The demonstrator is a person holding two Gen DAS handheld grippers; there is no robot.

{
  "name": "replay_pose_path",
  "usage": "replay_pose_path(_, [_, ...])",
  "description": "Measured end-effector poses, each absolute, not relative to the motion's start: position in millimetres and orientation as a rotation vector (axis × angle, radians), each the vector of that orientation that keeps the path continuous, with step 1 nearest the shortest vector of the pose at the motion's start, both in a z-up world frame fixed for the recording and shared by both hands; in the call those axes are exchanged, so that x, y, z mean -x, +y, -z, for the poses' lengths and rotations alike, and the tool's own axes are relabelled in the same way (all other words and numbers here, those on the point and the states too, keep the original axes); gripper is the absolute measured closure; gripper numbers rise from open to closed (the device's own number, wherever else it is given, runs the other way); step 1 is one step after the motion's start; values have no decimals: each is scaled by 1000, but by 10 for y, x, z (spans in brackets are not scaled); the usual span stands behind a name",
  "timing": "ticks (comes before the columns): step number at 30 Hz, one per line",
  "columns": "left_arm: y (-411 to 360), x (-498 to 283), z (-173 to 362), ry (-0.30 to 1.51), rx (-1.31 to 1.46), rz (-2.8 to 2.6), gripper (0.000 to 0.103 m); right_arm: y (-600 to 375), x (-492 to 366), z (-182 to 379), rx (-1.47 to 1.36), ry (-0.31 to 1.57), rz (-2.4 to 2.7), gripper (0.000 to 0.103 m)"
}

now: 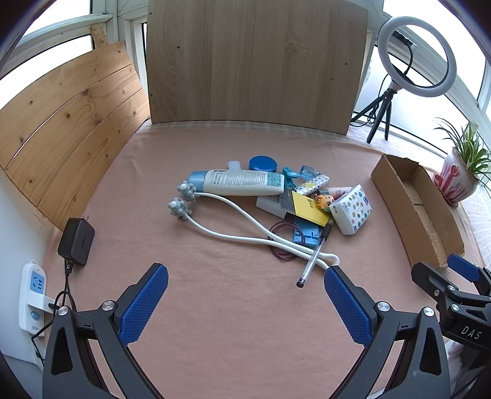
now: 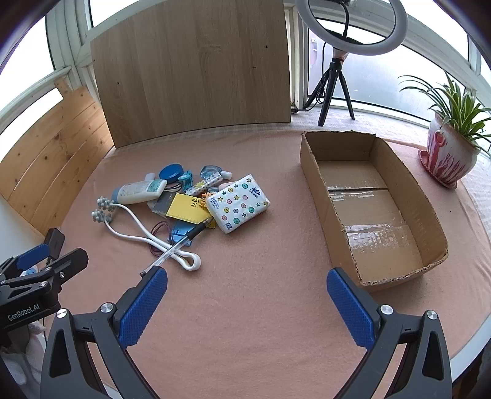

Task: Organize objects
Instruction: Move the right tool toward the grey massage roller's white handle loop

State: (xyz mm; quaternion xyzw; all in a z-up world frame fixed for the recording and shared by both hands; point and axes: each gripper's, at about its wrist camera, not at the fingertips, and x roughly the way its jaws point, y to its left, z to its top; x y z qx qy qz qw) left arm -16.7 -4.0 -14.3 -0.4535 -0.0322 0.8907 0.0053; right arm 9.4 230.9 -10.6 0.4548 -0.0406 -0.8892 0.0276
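Observation:
A pile of small objects lies mid-table: a white lotion tube [image 1: 242, 182] [image 2: 139, 191], a white massager with grey knobs [image 1: 214, 214] [image 2: 122, 221], a star-patterned tissue pack [image 1: 353, 208] [image 2: 237, 206], a yellow card [image 1: 310, 208] [image 2: 185, 208], a clear pen [image 1: 314, 256] [image 2: 175, 247], a blue lid [image 1: 262, 163] [image 2: 171, 172]. An open cardboard box [image 2: 362, 172] [image 1: 396, 190] stands to the right, nothing in it. My left gripper [image 1: 245, 291] is open and empty, short of the pile. My right gripper [image 2: 247, 291] is open and empty between pile and box.
Wooden boards [image 1: 254, 61] lean at the back and left. A black charger [image 1: 76, 241] and a power strip [image 1: 32, 294] sit at the left edge. A ring light on a tripod [image 2: 349, 27] and a potted plant [image 2: 451, 153] stand at the back right.

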Motion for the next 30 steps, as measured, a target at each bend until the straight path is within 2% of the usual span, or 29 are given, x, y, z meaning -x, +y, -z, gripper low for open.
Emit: replay_pose_path(30, [-117,296,376,-151,1470,-2749,0,2355,16,254,-1476,-181,2686,1])
